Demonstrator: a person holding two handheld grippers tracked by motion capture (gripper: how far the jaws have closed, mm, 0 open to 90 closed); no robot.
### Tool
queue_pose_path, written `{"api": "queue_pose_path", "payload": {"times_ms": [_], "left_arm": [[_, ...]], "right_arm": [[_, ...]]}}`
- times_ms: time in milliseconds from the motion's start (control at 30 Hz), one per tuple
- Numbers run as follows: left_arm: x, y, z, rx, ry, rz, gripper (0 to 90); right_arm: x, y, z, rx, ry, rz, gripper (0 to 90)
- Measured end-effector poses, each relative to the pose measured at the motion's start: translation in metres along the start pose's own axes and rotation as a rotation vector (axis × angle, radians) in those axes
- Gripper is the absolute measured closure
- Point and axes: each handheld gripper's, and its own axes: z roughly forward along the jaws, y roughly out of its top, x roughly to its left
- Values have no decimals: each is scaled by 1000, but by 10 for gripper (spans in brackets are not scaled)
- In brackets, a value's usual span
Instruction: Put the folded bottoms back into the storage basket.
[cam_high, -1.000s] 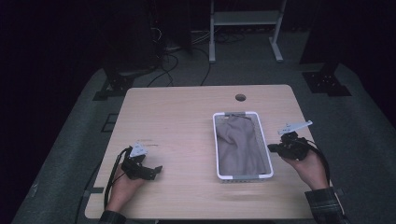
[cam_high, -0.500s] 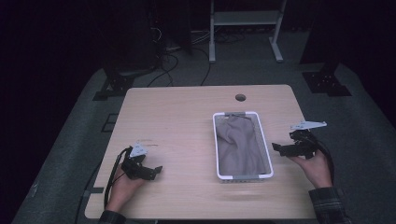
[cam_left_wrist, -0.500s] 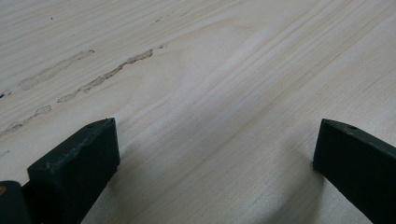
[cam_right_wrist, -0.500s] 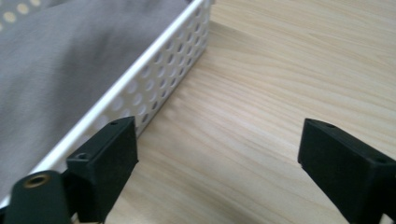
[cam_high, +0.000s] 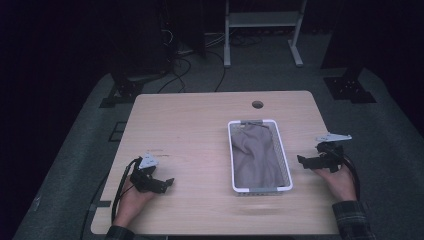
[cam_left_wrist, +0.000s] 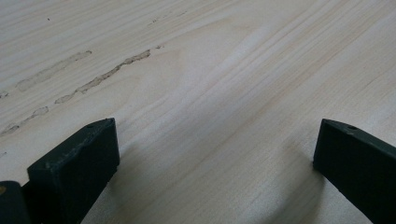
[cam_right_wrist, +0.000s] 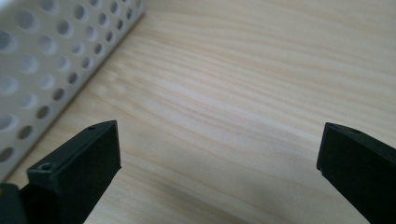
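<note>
Dark room, pale wooden bench (cam_high: 200, 130). At near left, left claw (cam_high: 167, 183) spread wide over bare wood, nothing between. Right of centre, white basket (cam_high: 285, 165) holding grey cloth (cam_high: 255, 157). Just beside its right wall, right claw (cam_high: 303, 162) freshly opened, spread, empty.

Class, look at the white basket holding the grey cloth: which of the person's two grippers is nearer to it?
The right gripper is nearer, just off the white basket and its long right side. The left gripper sits far across the table, near the front-left corner. The grey cloth lies inside.
</note>
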Motion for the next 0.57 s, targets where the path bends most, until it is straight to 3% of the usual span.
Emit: {"api": "queue_pose_path", "payload": {"times_ms": [267, 367, 467, 567], "left_arm": [[0, 0, 0, 0, 0, 0, 0], [0, 0, 0, 0, 0, 0, 0], [0, 0, 0, 0, 0, 0, 0], [0, 0, 0, 0, 0, 0, 0]], "right_arm": [[1, -10, 21, 46, -44, -15, 0], [0, -12, 21, 33, -33, -10, 0], [-3, -16, 22, 9, 14, 12, 0], [-2, -18, 22, 4, 15, 10, 0]]}}
